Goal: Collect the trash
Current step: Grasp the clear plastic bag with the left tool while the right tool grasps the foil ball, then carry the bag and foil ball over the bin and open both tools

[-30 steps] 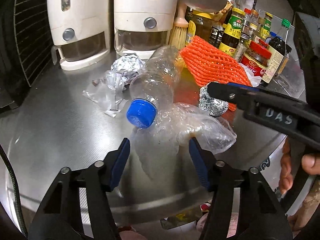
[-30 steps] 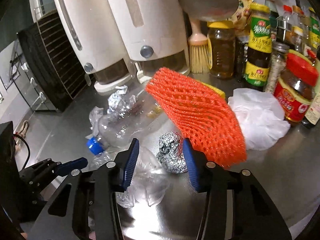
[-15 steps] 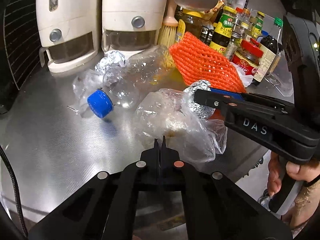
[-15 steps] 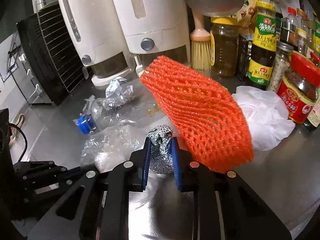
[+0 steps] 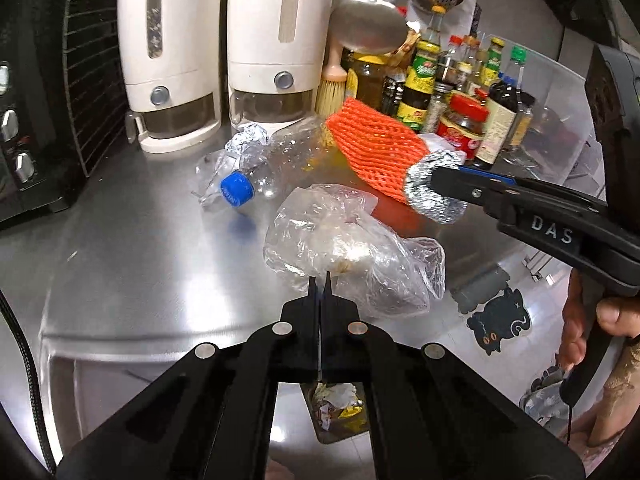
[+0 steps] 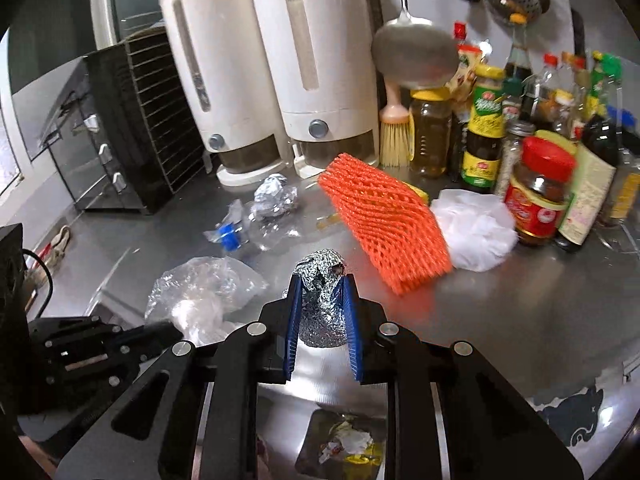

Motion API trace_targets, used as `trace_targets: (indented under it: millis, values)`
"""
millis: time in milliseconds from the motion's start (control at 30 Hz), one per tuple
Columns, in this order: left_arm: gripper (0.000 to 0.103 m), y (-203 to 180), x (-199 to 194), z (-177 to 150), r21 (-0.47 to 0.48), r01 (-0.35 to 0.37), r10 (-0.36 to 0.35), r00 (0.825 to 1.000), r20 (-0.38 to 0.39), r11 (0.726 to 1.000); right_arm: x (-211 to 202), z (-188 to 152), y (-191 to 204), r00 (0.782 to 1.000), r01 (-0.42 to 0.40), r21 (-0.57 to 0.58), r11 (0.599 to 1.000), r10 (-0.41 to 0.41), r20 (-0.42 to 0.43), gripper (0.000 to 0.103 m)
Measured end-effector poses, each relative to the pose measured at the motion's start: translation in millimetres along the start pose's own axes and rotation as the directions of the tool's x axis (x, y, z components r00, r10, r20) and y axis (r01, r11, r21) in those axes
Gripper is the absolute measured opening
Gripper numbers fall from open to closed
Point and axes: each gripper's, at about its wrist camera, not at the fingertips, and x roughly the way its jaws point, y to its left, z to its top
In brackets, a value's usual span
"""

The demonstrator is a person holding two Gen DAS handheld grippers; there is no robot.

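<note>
Steel tabletop (image 5: pixel 132 264), cluttered. Two white dispensers (image 6: pixel 280 80) at the back, black wire rack (image 6: pixel 132 128) to their left. Brush (image 6: pixel 394 136) and a row of sauce bottles (image 6: pixel 486 128) at back right; red-lidded jar (image 6: pixel 540 196) in front of them, white crumpled bag (image 6: pixel 476 232) beside it.

Trash on the surface: crushed clear bottle with blue cap (image 5: pixel 260 178), a loose foil wad (image 6: pixel 276 198) touching it, orange foam net (image 6: pixel 384 220) tilted up on edge, close behind the right tongs.

Left tongs (image 5: pixel 320 280): clenched, tips pinching the near edge of a clear plastic bag (image 5: pixel 352 248), which sits near the tabletop's front edge.

Right tongs (image 6: pixel 320 304): blue pads gripping a foil ball (image 6: pixel 322 300) on both sides; ball held upright, just in front of the net. In the left view the tongs reach in from the right, with the person's right hand (image 5: pixel 588 332) on the handle below the tabletop edge.

Writing: "DAS" in white on the right tongs' body. Bottle labels too small to read.

Below the edge, an open bin (image 6: pixel 344 444) with wrappers inside.
</note>
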Motion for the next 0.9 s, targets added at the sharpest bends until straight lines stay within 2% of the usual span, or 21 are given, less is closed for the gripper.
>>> trace_targets:
  millis: [167,400,600,900]
  values:
    - [0.000,-9.3,-28.6,-32.1,0.006,-0.006,0.006,1.000,0.007,1.000,-35.3,-30.3,4.2,1.000,0.004,-0.008,1.000,-0.004,0.004,0.022]
    - [0.000,-13.9,-34.4,-85.2,-0.021,-0.006,0.005,1.000,-0.031,1.000,-49.8,-89.4,3.8,0.999,0.007,0.013,1.000,-0.007,-0.050,0.022]
    - [0.000,-21.8,-7.8,-132.5,-0.036,-0.013,0.009,0.993,-0.115,0.999,-32.7,-147.1,-12.9,0.990,0.037,0.061,0.997,-0.028,-0.140,0.022]
    - [0.000,-32.0,65.0,-191.8,-0.066,-0.018,-0.001,0.960,-0.280,0.998,19.3,-214.0,-33.6,0.962,0.079,0.124,0.989,-0.043,-0.271,0.022]
